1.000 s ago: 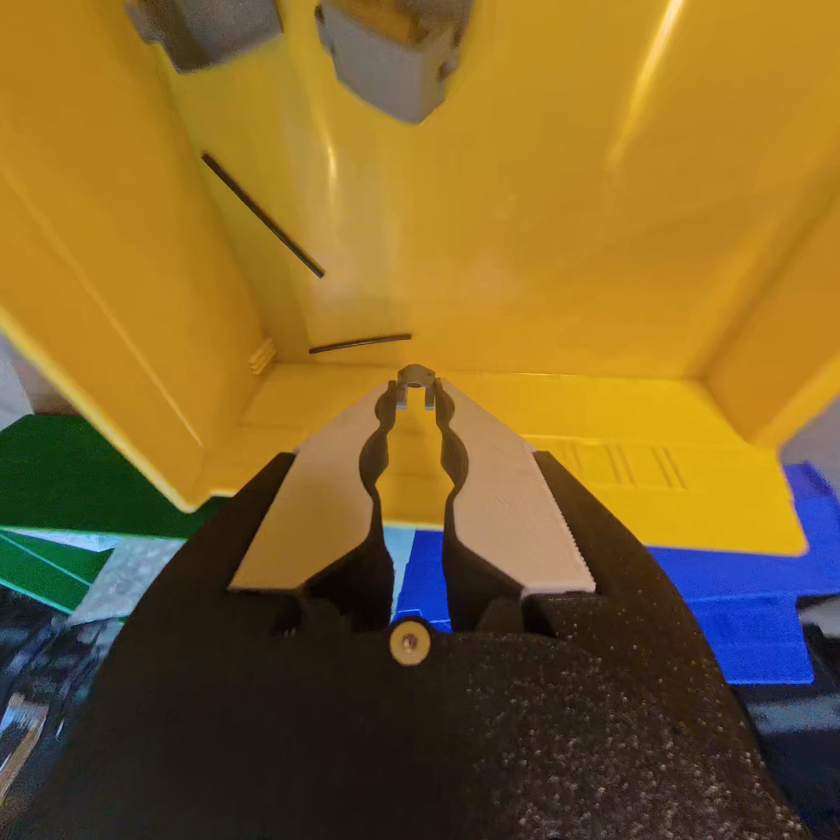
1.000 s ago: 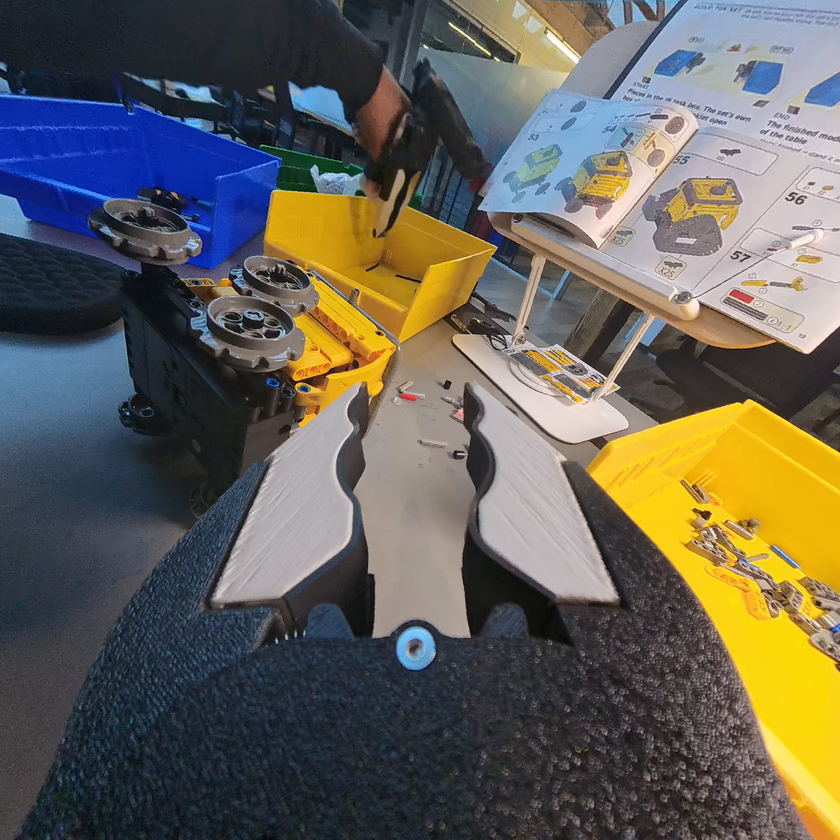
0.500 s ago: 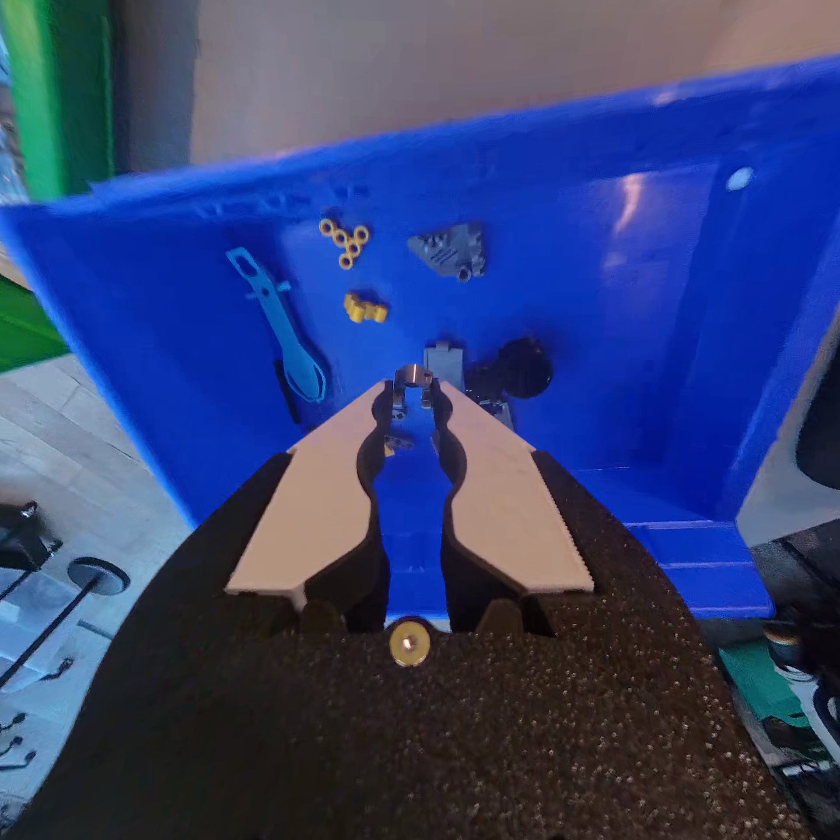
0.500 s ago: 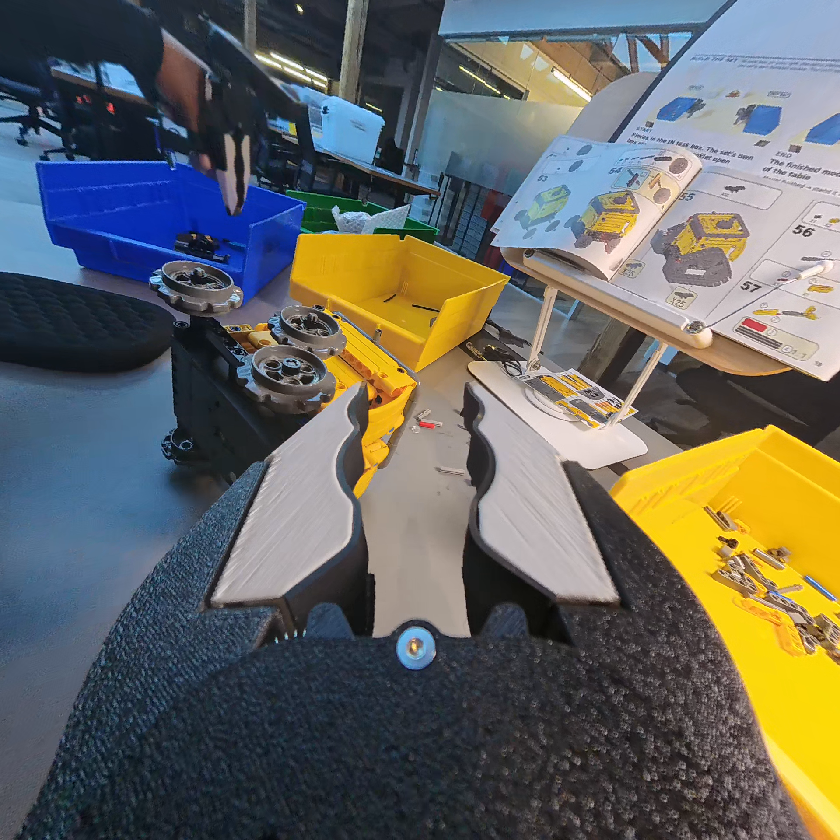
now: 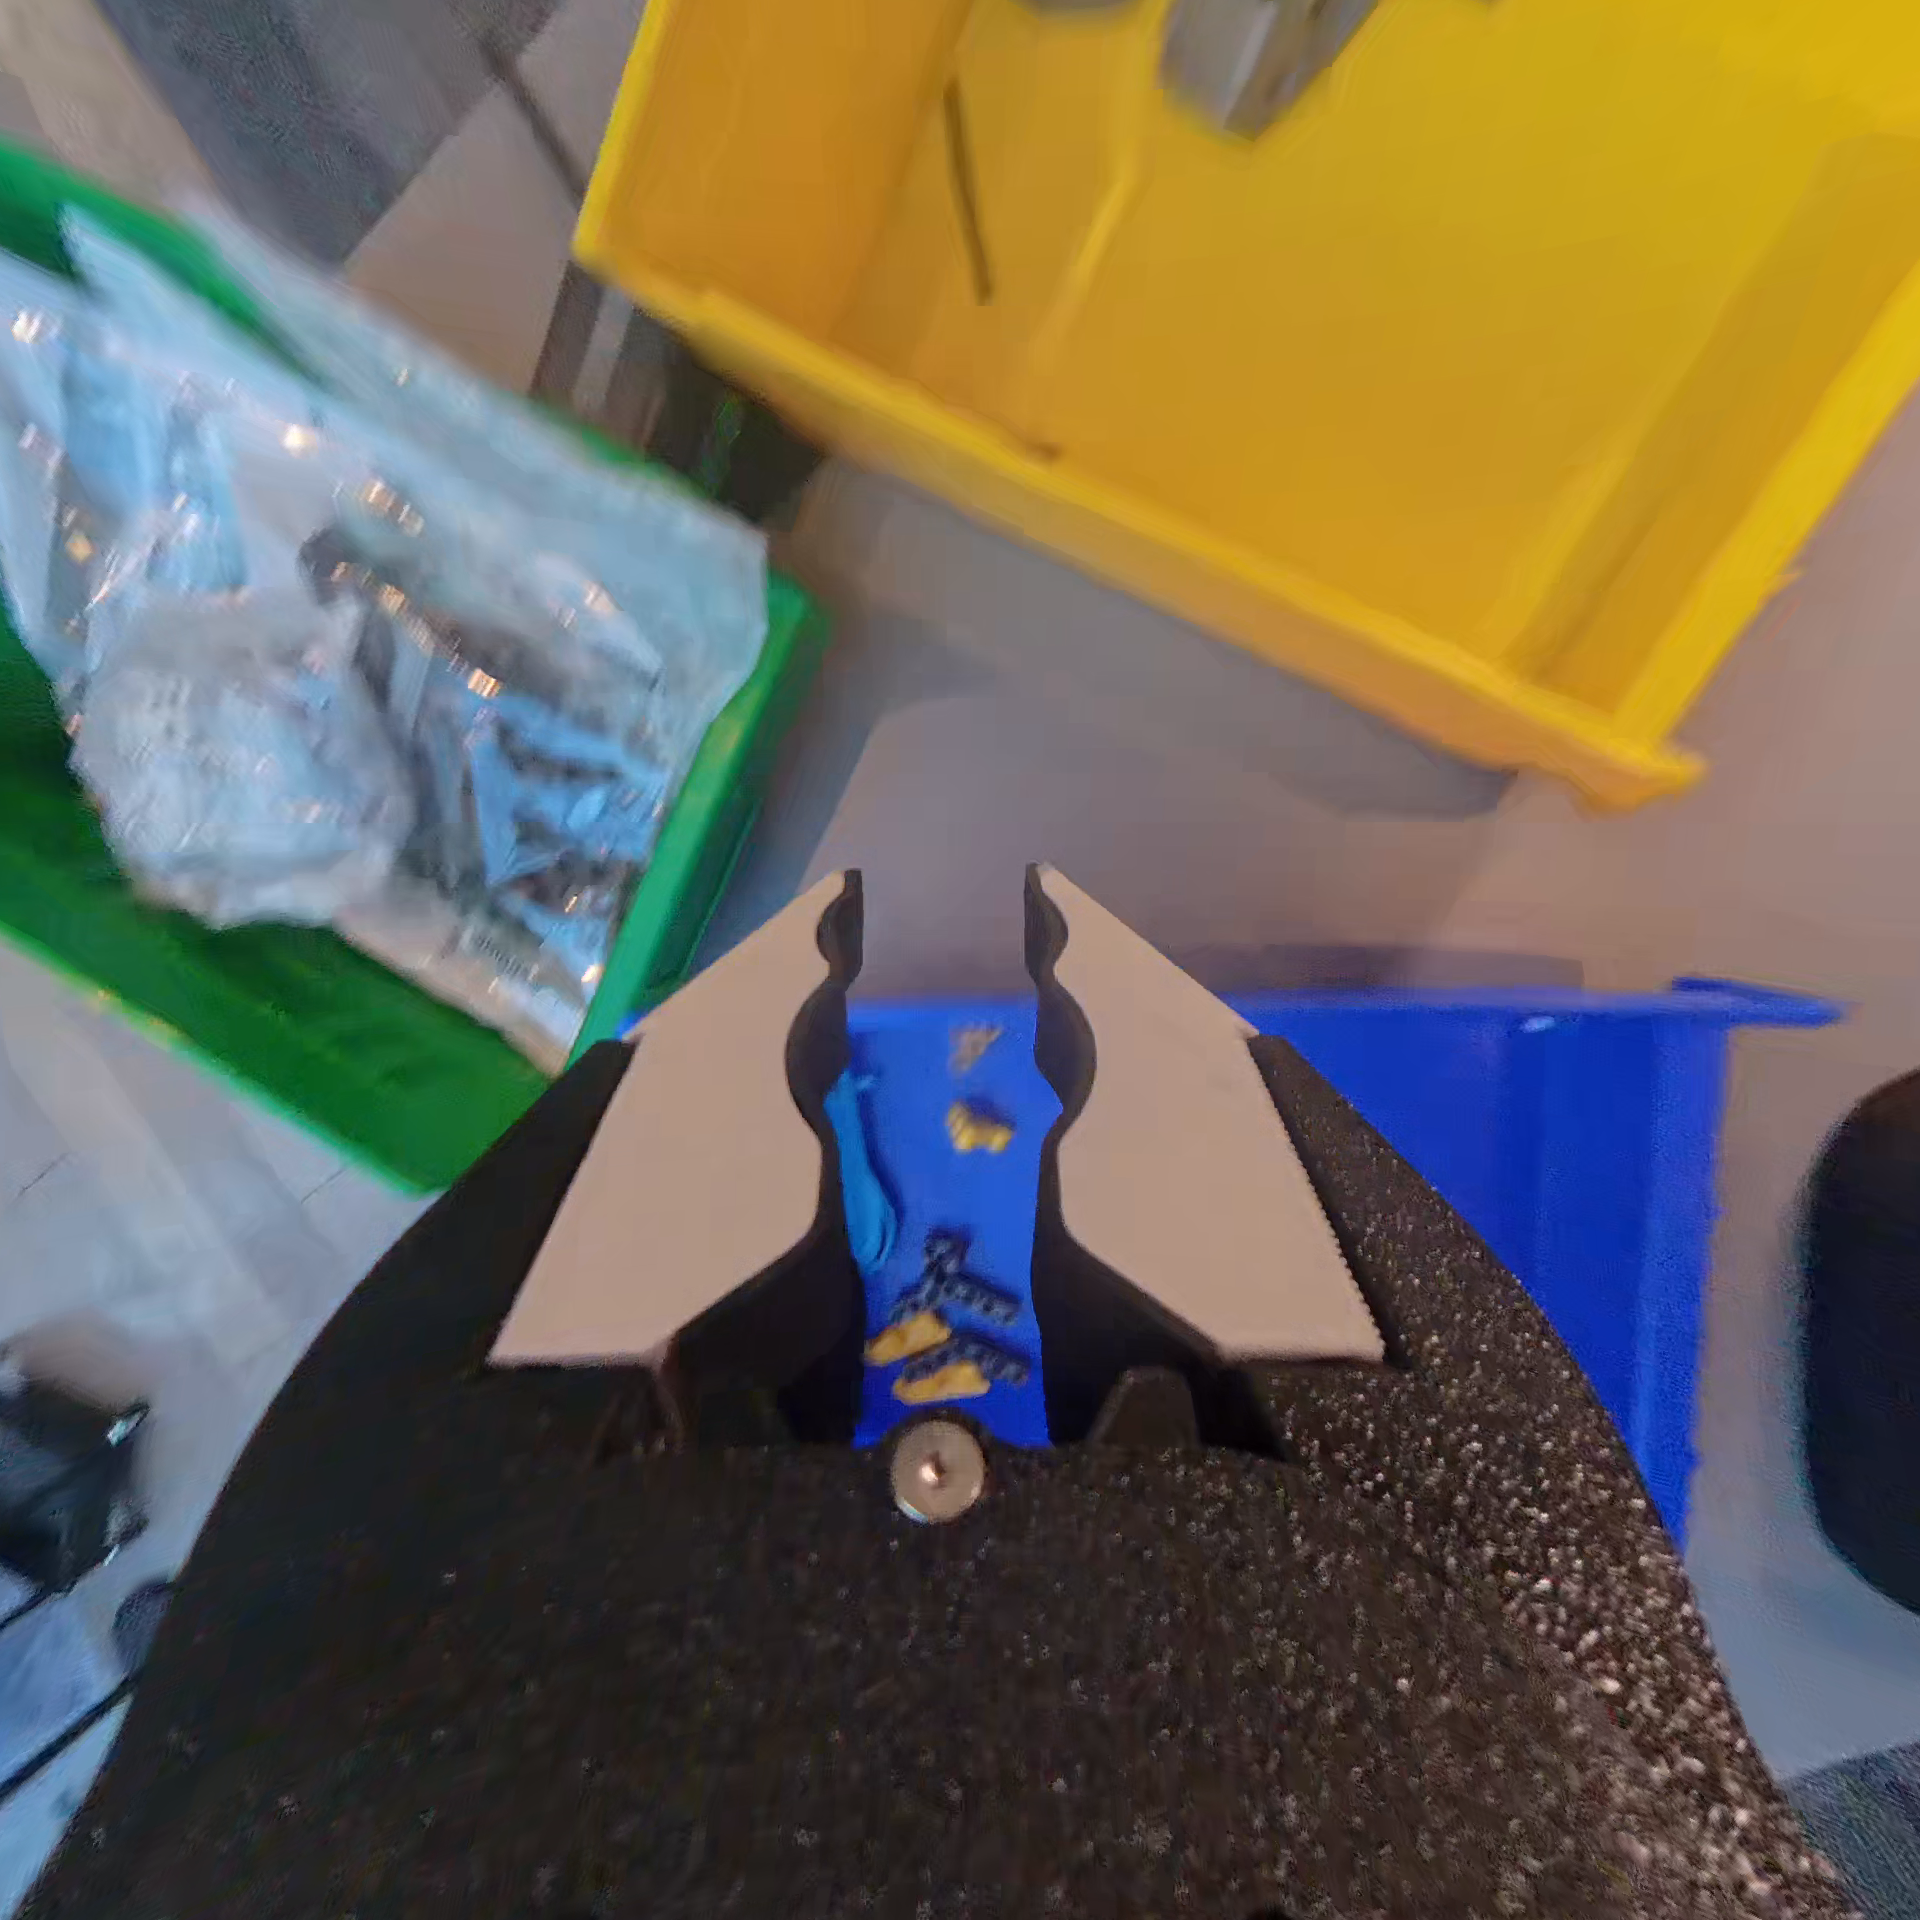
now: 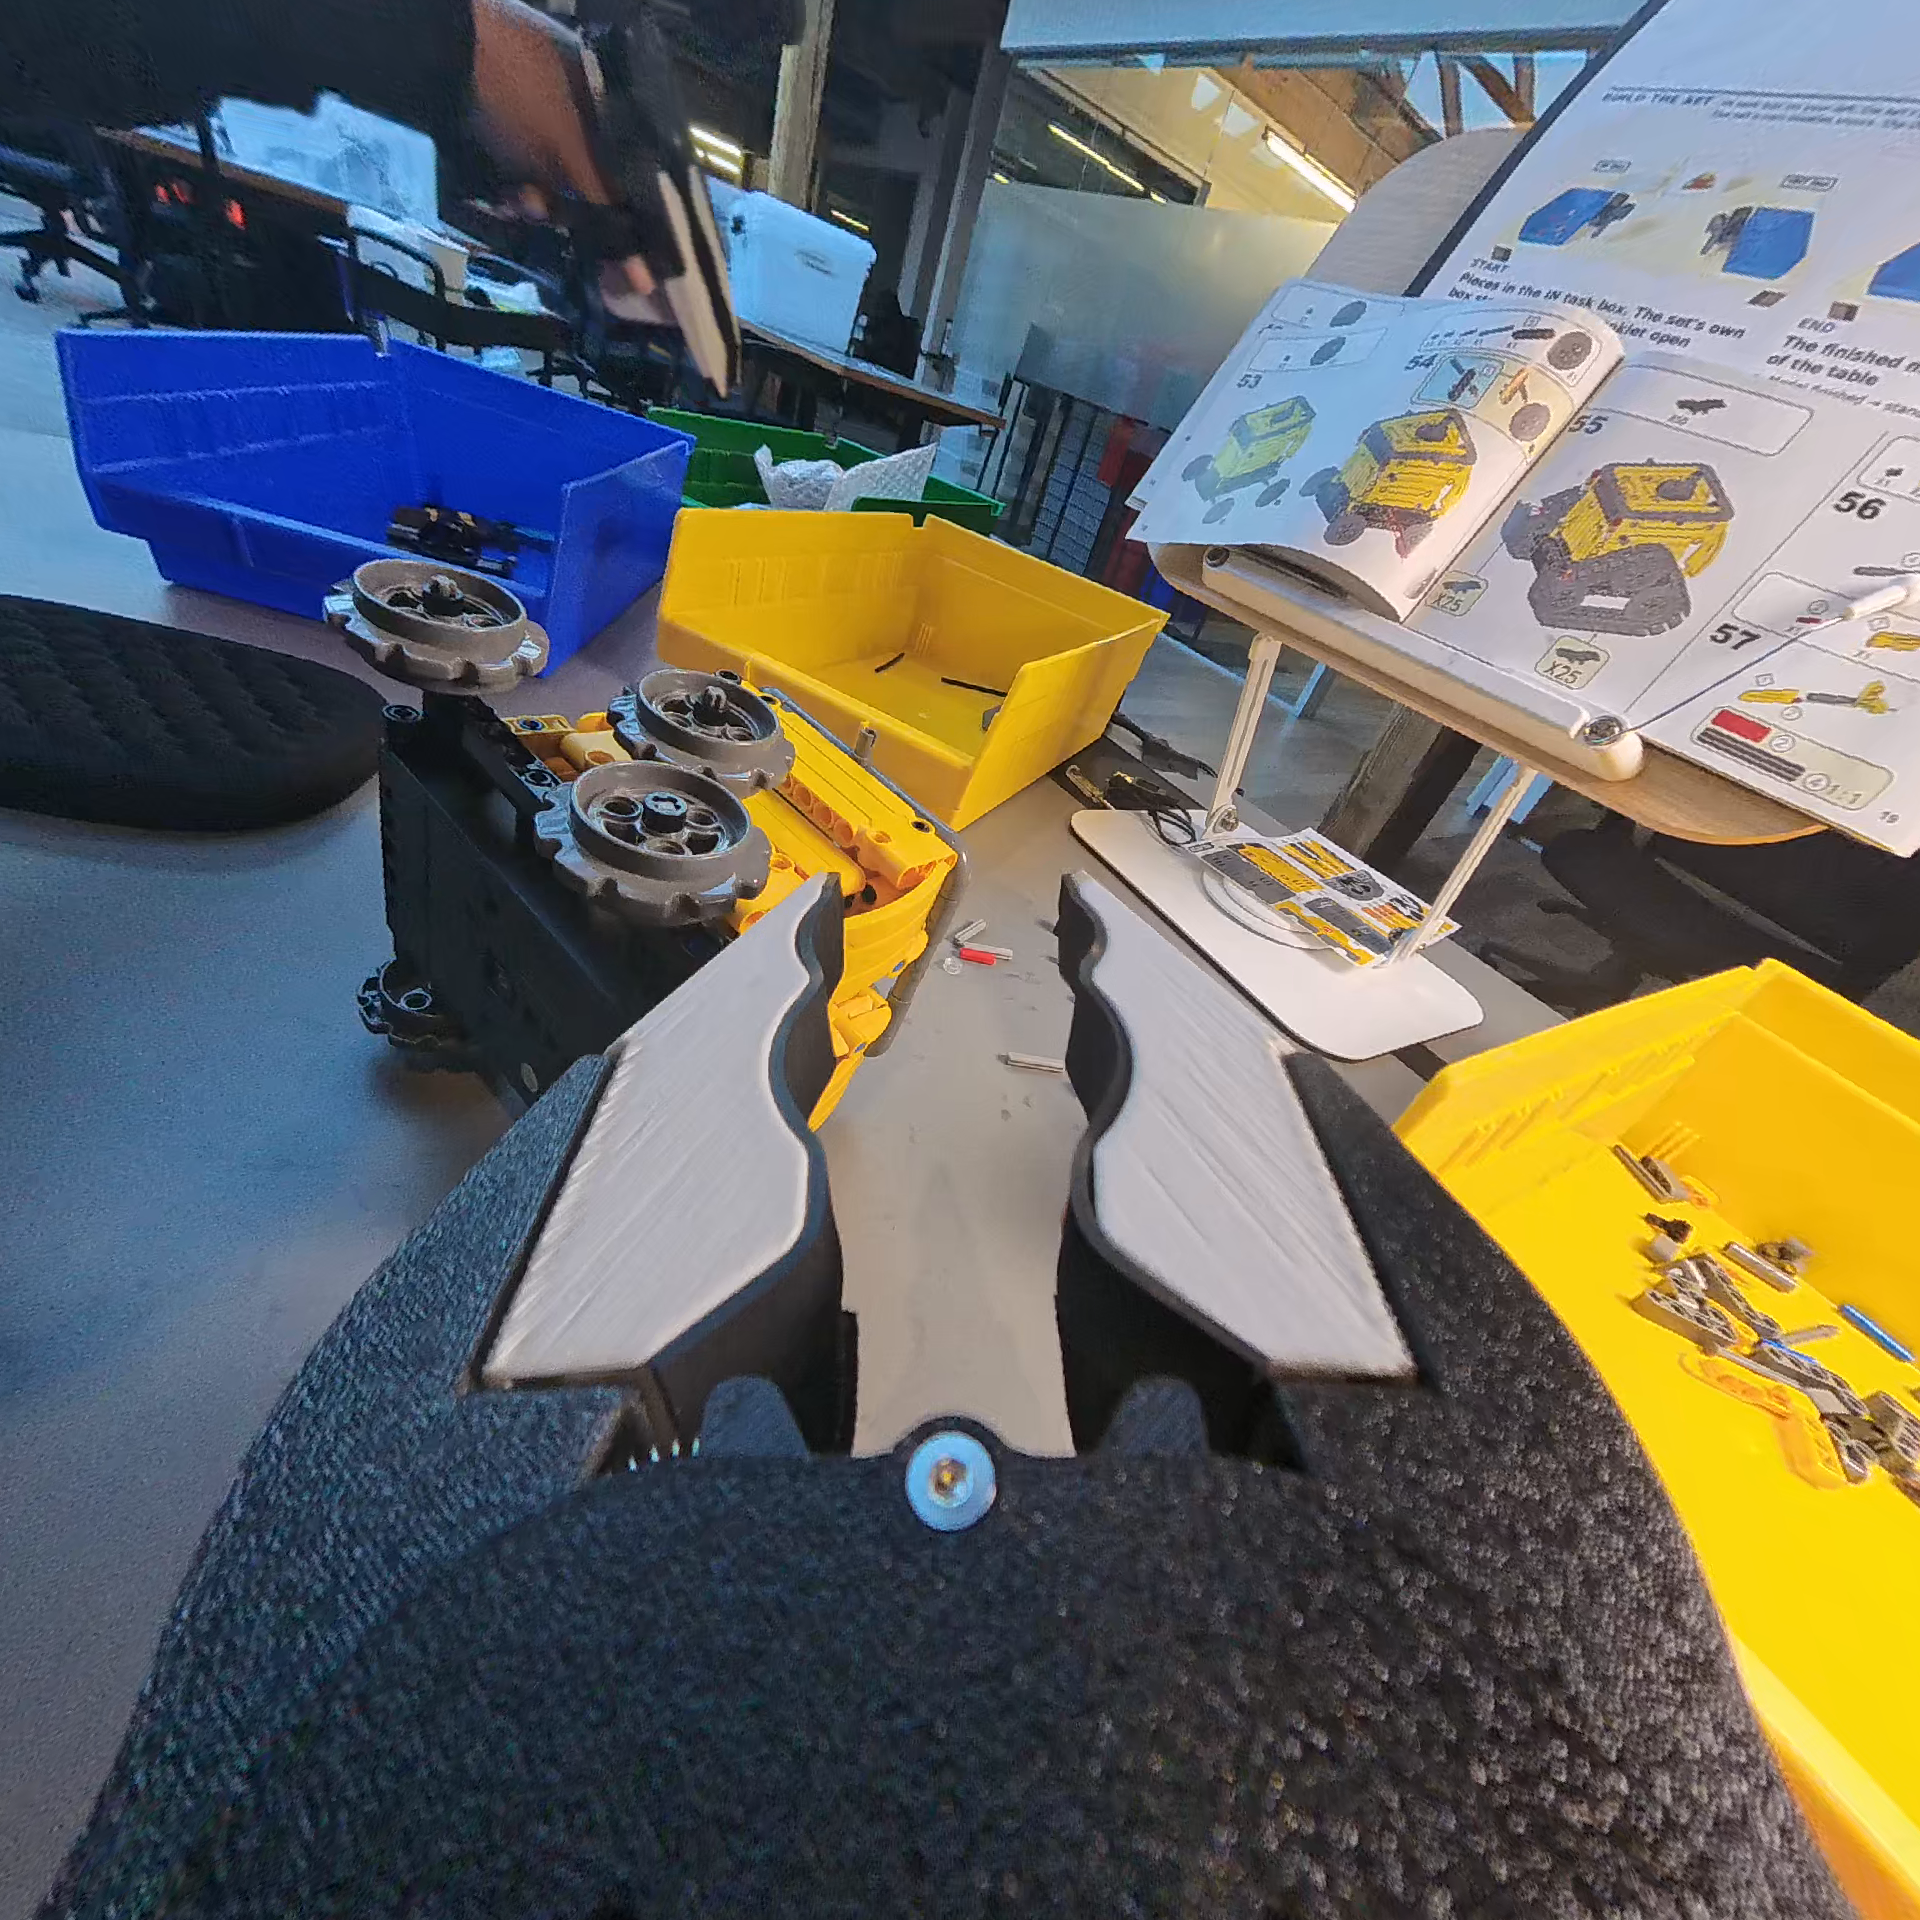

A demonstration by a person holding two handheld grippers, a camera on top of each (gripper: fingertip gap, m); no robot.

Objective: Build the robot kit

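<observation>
Since half a second ago: grey piece gone from left gripper [image 5: 943, 883], now swung out above blue bin [image 5: 1558, 1122].

Left jaws spread, holding nothing, poised over small yellow, blue and dark parts [image 5: 951, 1299] on the glossy blue floor; crinkled clear bag [image 5: 312, 623] in green bin [image 5: 312, 1049] to the left, smooth yellow bin [image 5: 1299, 436] beyond, a thin black rod inside. Right gripper [image 6: 951, 914] low over the grey surface [image 6: 208, 1091], jaws spread and empty, ribbed grey pads, pebbled black body; nearest the black-and-yellow model [image 6: 644, 842] with toothed grey wheels, scattered pins just ahead. Printed booklet [image 6: 1558, 499] on a white stand; second yellow bin [image 6: 1714, 1247] of grey bits at right.
</observation>
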